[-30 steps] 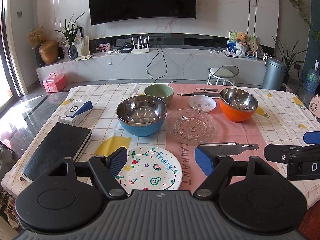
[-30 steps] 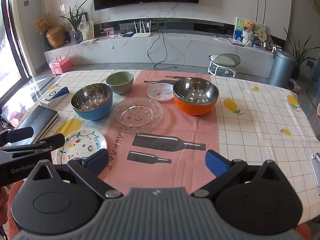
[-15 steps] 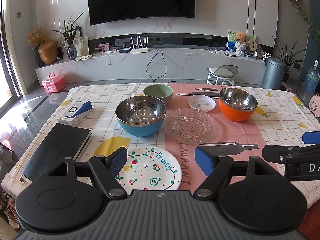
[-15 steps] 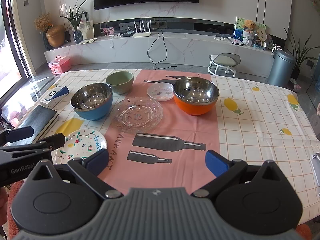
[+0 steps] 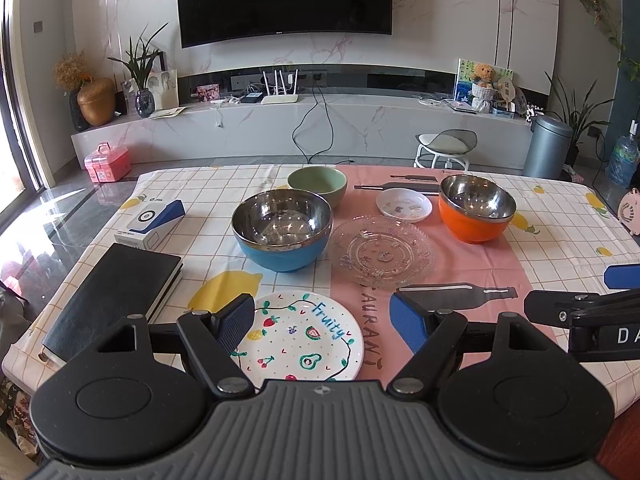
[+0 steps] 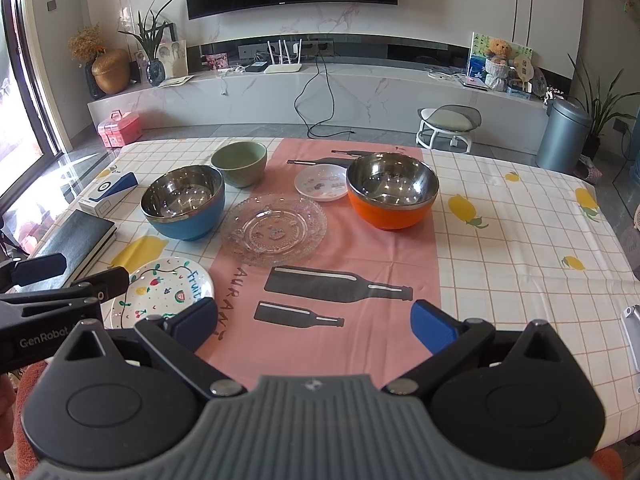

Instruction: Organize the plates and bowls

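Nothing is grasped yet: the left gripper [image 5: 322, 316] and the right gripper [image 6: 314, 322] are wide. Probably next, the left descends onto the fruit-painted plate [image 5: 298, 336] just below it.

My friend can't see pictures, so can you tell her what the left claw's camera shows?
The open left claw hovers over a fruit-painted plate at the near edge of a table. Beyond it sit a blue bowl, a clear glass plate, an orange bowl, a green bowl and a small white dish.
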Demonstrator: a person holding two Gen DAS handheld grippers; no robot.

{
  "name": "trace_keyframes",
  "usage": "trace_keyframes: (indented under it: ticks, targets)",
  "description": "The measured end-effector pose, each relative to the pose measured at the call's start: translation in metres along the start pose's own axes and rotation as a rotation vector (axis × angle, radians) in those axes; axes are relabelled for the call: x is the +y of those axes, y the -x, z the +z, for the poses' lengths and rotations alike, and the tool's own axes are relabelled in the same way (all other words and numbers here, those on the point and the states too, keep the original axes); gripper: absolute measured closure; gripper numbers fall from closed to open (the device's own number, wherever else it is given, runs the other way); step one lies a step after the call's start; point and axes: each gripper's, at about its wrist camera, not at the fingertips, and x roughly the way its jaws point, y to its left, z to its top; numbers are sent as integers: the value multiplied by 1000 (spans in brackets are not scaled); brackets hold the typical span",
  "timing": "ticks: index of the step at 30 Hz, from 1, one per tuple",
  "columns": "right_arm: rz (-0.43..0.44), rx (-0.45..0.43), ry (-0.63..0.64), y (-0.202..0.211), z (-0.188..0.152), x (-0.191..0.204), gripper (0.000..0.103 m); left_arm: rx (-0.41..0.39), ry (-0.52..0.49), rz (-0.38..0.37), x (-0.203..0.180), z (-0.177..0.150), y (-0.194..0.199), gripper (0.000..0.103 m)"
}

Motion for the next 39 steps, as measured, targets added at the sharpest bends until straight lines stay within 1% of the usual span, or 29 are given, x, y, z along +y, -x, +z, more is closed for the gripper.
trace_keyframes:
  ticks: [21,25,27,29,31,32,33,34,36,37,38,39]
  targets:
    - [2,11,-2,-4,1,1,3,13,10,2,0,-2,0,13]
    - [18,6,-8,-7,-2,0,3,24,36,7,9,-4,0,13]
    - [43,-1,-20,-11,-5,-1,3,29,65,1,19,-5,-2,16]
    - [72,-10,-33,-16,-9,-1,3,38,120,-17,34,-7,-5,23]
    - [99,-11,-42,-23,-12,0,4,62,174,-35,46,-9,-10,24]
    - [111,-11,-45,-27,-13,1,5,76,197,-42,52,-11,-12,25]
    - [125,-10,-47,-32,-15,3,9,82,210,-51,57,-12,-14,25]
    - [136,-8,-49,-37,-16,5,12,82,224,-58,62,-15,-17,28]
    - [156,2,-56,-46,-17,8,23,75,234,-60,71,-19,-21,33]
    - [174,5,-63,-52,-18,10,30,69,239,-60,76,-22,-24,38]
    - [201,1,-70,-57,-19,11,34,66,246,-60,81,-24,-27,45]
    - [232,2,-76,-63,-20,12,39,68,253,-64,85,-26,-32,51]
